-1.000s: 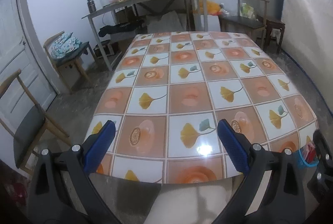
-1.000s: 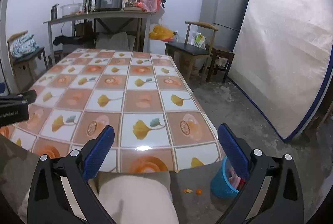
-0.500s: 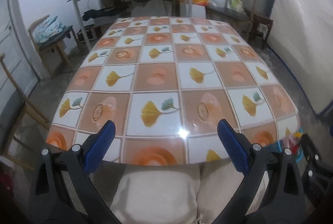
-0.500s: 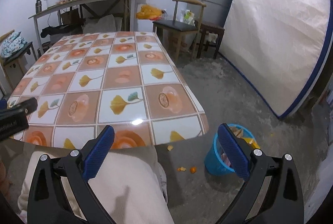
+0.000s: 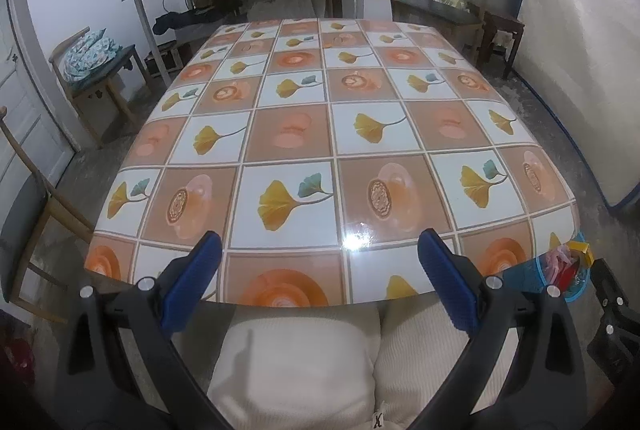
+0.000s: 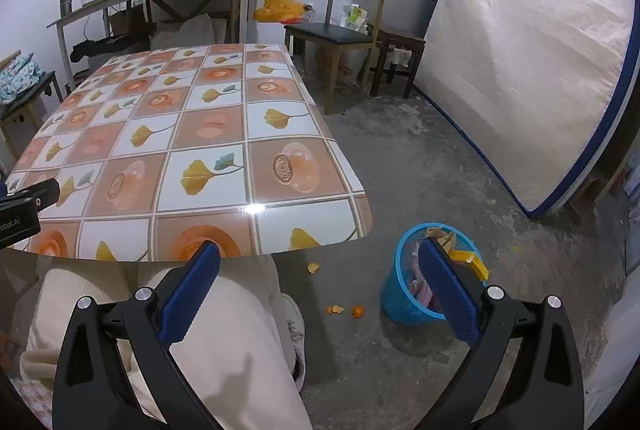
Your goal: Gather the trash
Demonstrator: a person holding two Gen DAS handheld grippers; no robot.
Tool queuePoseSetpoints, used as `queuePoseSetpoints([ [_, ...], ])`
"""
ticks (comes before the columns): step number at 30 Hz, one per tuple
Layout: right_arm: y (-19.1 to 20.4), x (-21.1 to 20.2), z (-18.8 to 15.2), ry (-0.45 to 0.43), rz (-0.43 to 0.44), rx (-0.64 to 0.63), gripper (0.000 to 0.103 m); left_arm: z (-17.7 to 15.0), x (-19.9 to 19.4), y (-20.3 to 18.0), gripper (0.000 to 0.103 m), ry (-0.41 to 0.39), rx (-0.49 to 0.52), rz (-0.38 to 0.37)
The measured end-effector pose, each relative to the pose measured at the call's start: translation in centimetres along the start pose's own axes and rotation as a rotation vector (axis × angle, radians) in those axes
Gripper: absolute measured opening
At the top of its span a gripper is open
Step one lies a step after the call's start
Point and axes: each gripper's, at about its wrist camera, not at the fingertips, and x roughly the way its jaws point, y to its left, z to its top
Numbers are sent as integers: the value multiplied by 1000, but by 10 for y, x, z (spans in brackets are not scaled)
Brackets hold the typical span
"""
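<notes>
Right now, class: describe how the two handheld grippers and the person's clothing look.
Both the left gripper and the right gripper have black, angular frames with silver round bolts and ribbed blue fingers. White lettering marks the left gripper's side. The person wears cream ribbed trousers.

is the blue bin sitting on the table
No, the bin stands on the floor beside the table, with bits of orange peel lying on the floor next to it.

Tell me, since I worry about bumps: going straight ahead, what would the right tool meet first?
Probably the bare concrete floor past the table's corner; the right tool points between table and blue bin. Depth is unclear.
</notes>
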Motion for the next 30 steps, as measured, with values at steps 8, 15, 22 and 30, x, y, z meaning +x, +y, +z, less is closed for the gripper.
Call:
queuePoseSetpoints([
  [8,0,4,3,2,13,-15,97,0,2,2,94,15,-15,30],
  [15,1,5,5,-3,14,-15,97,0,1,4,94,18,-25,49],
  [22,2,7,6,0,21,-24,97,0,3,3,94,23,-16,46],
  [30,3,8,8,1,21,-31,97,-2,3,-1,94,23,2,27],
])
